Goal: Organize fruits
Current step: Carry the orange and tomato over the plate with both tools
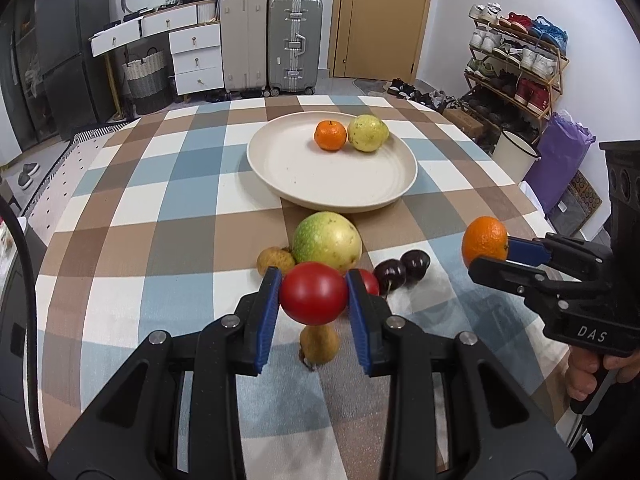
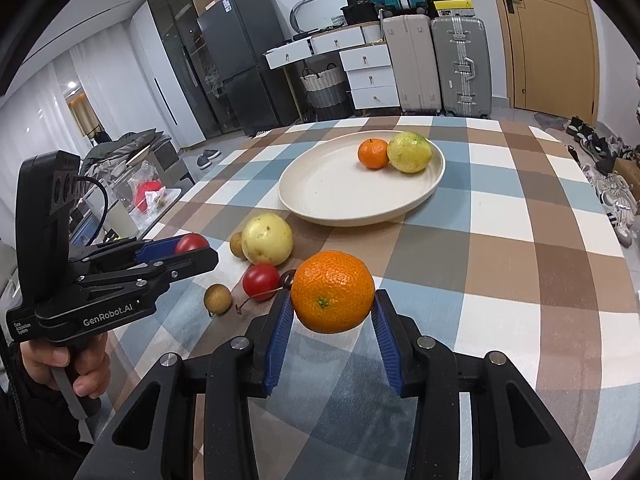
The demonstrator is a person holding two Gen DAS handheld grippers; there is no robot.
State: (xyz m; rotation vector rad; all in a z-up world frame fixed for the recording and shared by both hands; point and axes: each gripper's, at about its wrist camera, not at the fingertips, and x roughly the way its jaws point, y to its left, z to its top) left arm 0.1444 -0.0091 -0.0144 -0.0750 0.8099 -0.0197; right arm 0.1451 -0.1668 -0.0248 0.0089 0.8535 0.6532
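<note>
Bright indoor light, soft shadows, fisheye-warped edges

The surface (image 1: 160, 200) wears a checked cloth of blue, brown, white and grey. The plate (image 1: 304, 176) is cream; on it lie an orange mandarin (image 1: 330, 135) and a yellow-green guava (image 1: 368, 133). The left gripper (image 1: 313, 294), black with blue pads, grips a red tomato (image 1: 313, 293). The right gripper (image 2: 333, 304), also black and blue, grips an orange mandarin (image 2: 333, 291). Two cherries (image 1: 402, 269) are dark purple.
</note>
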